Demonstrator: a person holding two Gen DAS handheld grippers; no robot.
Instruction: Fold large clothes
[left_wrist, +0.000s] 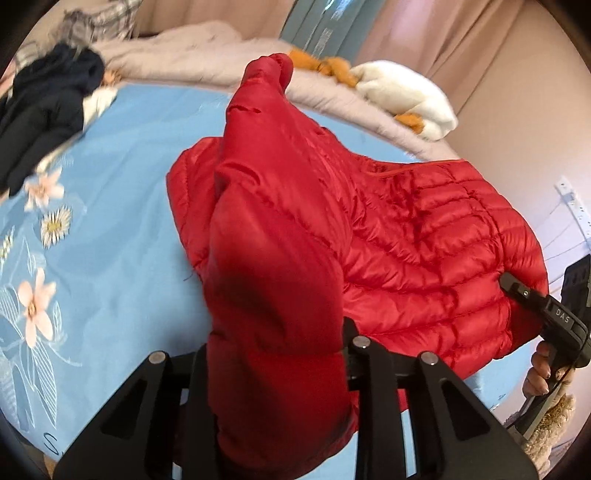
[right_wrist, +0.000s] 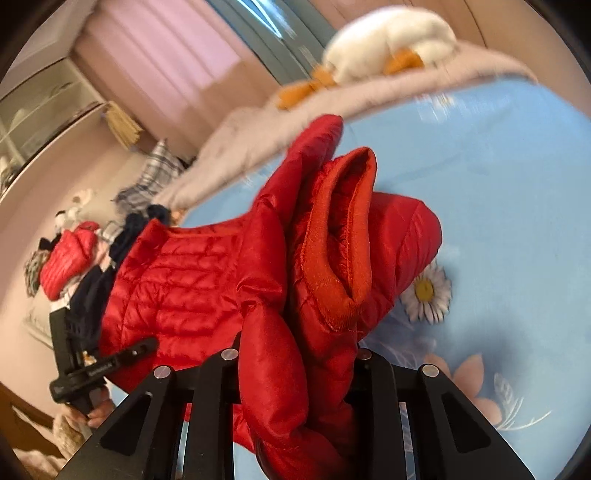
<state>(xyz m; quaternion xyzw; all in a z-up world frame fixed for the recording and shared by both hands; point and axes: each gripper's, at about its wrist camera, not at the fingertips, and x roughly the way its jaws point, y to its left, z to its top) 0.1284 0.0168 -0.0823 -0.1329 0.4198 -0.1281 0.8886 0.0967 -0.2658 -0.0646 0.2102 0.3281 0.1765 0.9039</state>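
A red quilted down jacket (left_wrist: 424, 236) lies on a blue floral bed sheet (left_wrist: 122, 229). My left gripper (left_wrist: 275, 354) is shut on a red sleeve, which rises in front of the lens. My right gripper (right_wrist: 299, 369) is shut on the jacket's bunched edge with its orange-red lining (right_wrist: 343, 240). The right gripper also shows in the left wrist view (left_wrist: 517, 291), at the jacket's right edge. The left gripper also shows in the right wrist view (right_wrist: 144, 347), at the jacket's lower left edge. The fingertips of both are hidden in fabric.
Dark navy clothes (left_wrist: 44, 110) lie at the sheet's far left. A pale fluffy blanket (left_wrist: 192, 55) runs along the back with a white and orange plush toy (left_wrist: 406, 96). A second red jacket (right_wrist: 70, 254) sits on a clothes pile. Curtains and a cabinet (right_wrist: 40, 110) stand behind.
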